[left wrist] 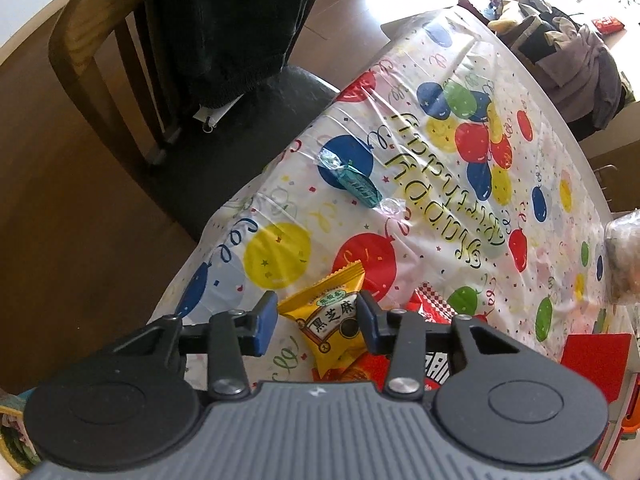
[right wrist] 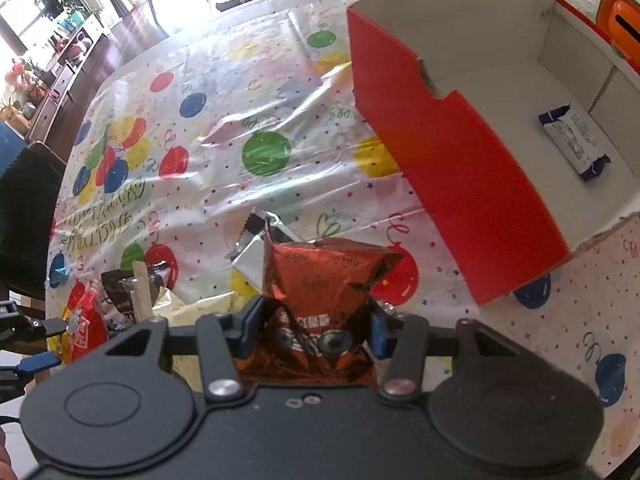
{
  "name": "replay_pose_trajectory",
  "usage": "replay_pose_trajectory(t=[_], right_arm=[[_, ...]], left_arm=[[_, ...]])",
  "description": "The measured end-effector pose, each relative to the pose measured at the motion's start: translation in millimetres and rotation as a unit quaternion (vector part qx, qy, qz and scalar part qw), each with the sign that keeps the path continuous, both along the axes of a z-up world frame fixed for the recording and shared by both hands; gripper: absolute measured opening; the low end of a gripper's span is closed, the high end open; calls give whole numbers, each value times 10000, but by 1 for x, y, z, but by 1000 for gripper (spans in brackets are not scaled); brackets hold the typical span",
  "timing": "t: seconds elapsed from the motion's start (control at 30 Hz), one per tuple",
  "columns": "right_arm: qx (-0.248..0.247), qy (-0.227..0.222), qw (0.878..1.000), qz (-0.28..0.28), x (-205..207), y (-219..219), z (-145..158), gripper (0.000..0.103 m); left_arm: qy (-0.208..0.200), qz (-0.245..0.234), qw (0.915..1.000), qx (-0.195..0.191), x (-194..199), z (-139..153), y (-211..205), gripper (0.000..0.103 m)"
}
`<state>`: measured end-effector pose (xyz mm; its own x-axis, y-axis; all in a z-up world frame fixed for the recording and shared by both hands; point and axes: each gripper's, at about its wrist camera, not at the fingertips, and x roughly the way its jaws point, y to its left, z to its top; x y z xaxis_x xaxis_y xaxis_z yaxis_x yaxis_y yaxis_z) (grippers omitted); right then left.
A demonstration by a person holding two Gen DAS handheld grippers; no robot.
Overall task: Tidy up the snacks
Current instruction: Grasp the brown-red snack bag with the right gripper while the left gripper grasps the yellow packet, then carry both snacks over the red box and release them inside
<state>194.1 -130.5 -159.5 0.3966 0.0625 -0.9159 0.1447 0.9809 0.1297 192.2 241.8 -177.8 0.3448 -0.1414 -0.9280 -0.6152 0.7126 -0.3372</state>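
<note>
My left gripper is open around a yellow sesame snack packet that lies on the balloon tablecloth; the right pad is close to it, the left pad apart. A teal wrapped candy lies farther off on the cloth. My right gripper is shut on a red-brown Oreo packet, held above the table left of a red cardboard box. Inside the box lies a dark blue and white packet. A silver packet and a pile of snacks lie on the cloth.
A wooden chair with a dark garment stands at the table's left edge. Red packets lie just right of my left gripper. A clear jar stands at the right. An orange object sits behind the box.
</note>
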Motion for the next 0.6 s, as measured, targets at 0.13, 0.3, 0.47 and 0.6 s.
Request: replay_pose_trajectory(t=[0.13,0.3,0.47,0.6], right_arm=[[24,-185,9998,51,-6,-5,12,50],[75,-407,9990,155,-13,-11,29,50],[82,-611,9979,202,-22,-19,43,50],[53,-780,9967,225,-28,-24,53,50]], left_arm=[[-13,-3,10000,31,-5,3,4,42],[-112,-4,9999,84,-14,11,9,42],[-210,20,9997,118,-23,20,12,42],[-412,-55,9988,255,-33,36,11,42]])
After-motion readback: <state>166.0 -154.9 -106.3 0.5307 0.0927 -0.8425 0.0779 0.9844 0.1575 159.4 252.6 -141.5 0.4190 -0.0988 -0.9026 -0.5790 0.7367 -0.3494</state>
